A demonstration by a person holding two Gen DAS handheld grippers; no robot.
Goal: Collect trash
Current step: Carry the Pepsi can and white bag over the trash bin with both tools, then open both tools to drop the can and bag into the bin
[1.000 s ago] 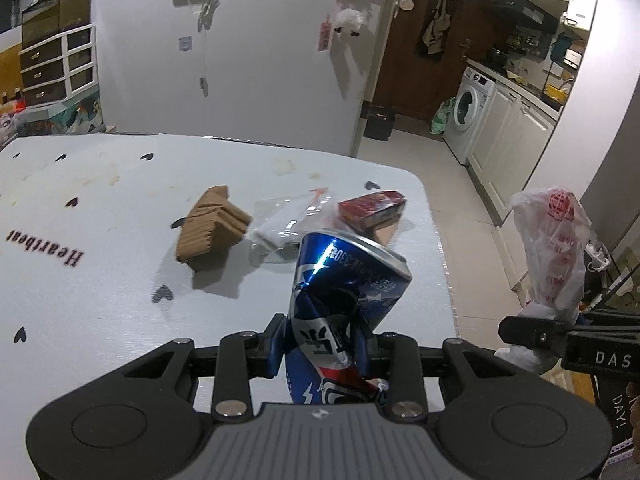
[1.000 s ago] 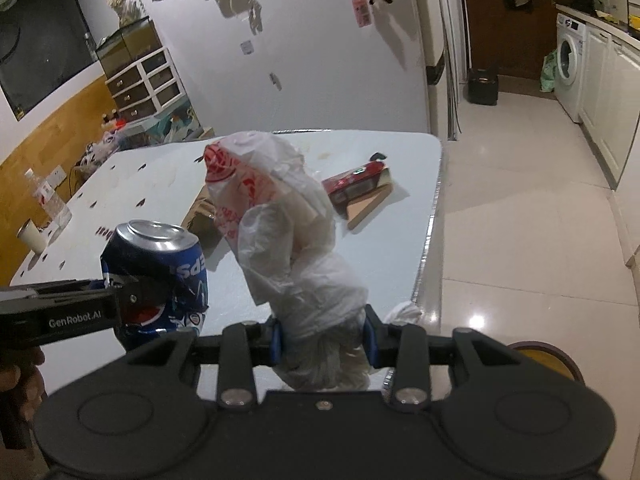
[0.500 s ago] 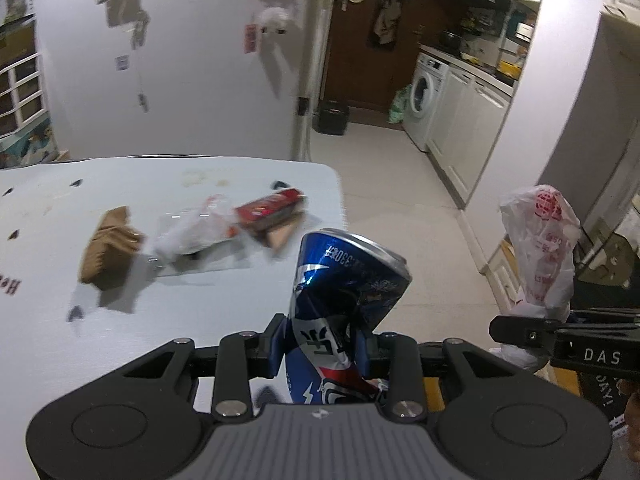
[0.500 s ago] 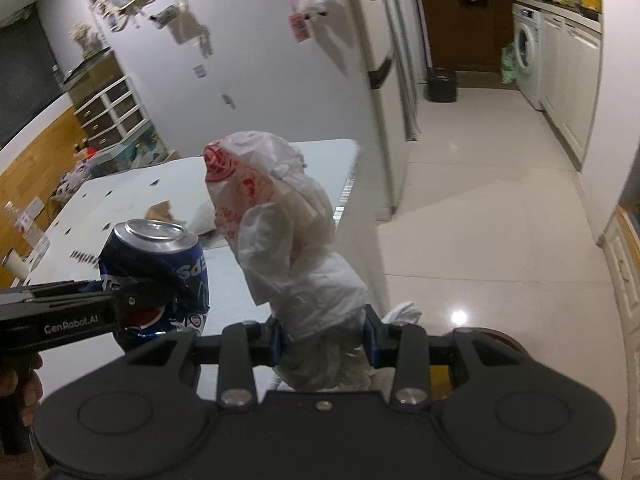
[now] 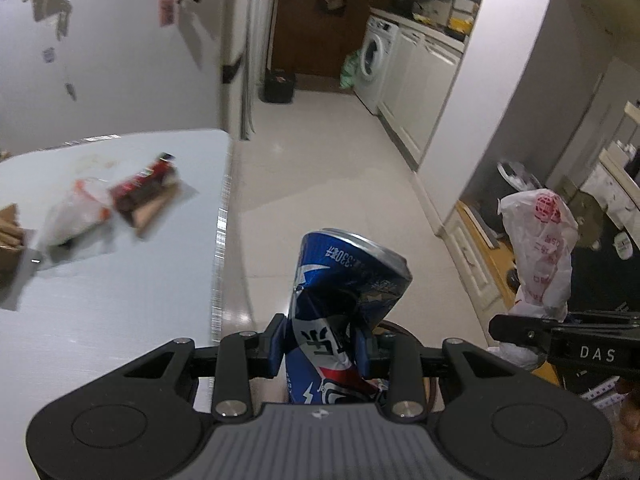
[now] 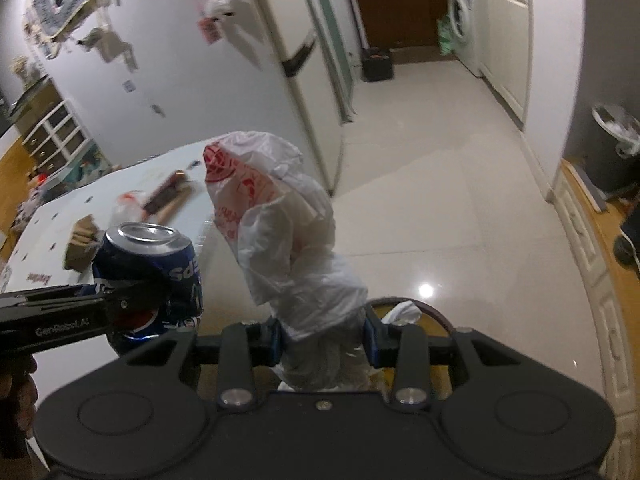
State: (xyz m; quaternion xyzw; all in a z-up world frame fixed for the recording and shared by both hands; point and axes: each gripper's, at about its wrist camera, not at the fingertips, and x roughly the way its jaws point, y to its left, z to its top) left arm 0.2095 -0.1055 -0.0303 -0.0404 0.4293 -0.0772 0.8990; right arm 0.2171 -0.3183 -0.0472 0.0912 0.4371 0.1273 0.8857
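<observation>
My left gripper [image 5: 320,344] is shut on a dented blue Pepsi can [image 5: 344,288], held upright past the table's right edge. The can also shows in the right wrist view [image 6: 152,264]. My right gripper [image 6: 322,340] is shut on a crumpled white plastic bag with red print [image 6: 280,232], held over the floor; it also shows in the left wrist view [image 5: 540,248]. Below both grippers a round brown bin rim [image 6: 428,312] with white trash inside partly shows.
The white table [image 5: 100,288] still carries a red packet [image 5: 144,184], a clear plastic wrapper [image 5: 76,208] and brown cardboard [image 6: 82,240]. A tiled floor [image 6: 440,200] leads to a kitchen with a washing machine [image 5: 372,64]. A grey lined bin [image 6: 612,148] stands at the right.
Both grippers have swung right, away from the table and out over the floor, each keeping its load. The table trash has slid to the left of both views.
</observation>
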